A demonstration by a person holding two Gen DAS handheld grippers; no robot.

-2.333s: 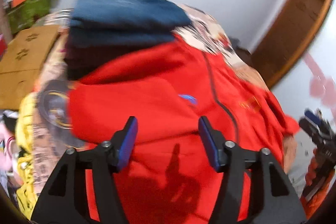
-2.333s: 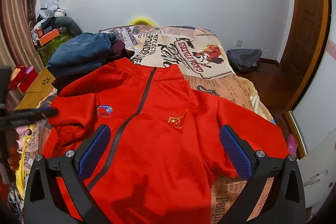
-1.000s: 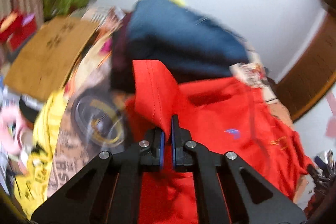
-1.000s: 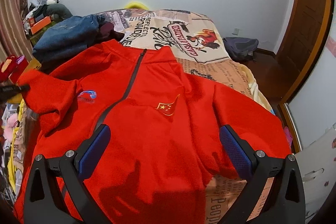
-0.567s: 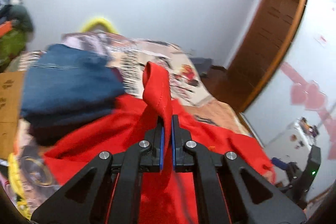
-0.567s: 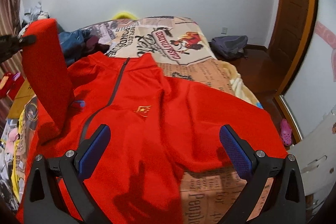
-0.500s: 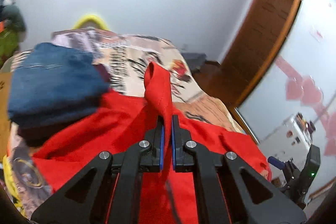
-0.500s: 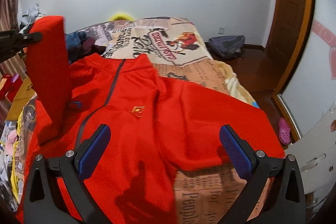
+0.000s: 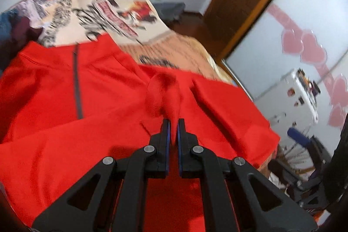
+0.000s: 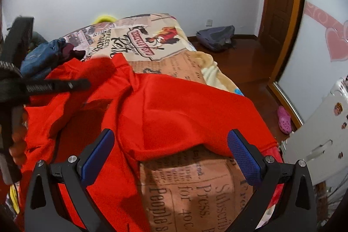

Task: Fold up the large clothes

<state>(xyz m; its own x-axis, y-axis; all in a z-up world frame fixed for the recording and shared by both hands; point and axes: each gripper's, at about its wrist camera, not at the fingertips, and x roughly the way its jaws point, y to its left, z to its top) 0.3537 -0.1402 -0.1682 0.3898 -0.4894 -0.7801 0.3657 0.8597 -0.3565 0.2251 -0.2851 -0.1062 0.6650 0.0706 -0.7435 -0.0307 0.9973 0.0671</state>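
1. My left tool [image 9: 171, 121] is clamped tight on the cuff end of the red jacket's sleeve [image 9: 163, 92], with the fabric bunched up between the blue pads.
2. My right tool [image 10: 170, 151] stands wide with nothing in it, hovering over the jacket's other sleeve [image 10: 195, 116] near the bed's edge.
3. The red jacket [image 9: 54, 105] lies front up on the bed [image 10: 174, 188], collar towards the far wall, dark zipper [image 9: 77, 88] running down the chest. A pile of denim clothes [image 10: 41, 55] sits beside its collar.
4. The step in hand, as I judge it, is folding the held sleeve across the chest. To do it well I should carry the cuff over past the zipper and keep the sleeve taut enough that it lies flat rather than twisted.
5. I should lower the cuff onto the chest before letting go; dropping it from a height would probably leave it crumpled.
6. The fold line ought to run straight down from the shoulder. If the body panel drags along, the free tool could pin it.
7. The far sleeve hangs near the mattress edge, so I would fold it next before it slips off.
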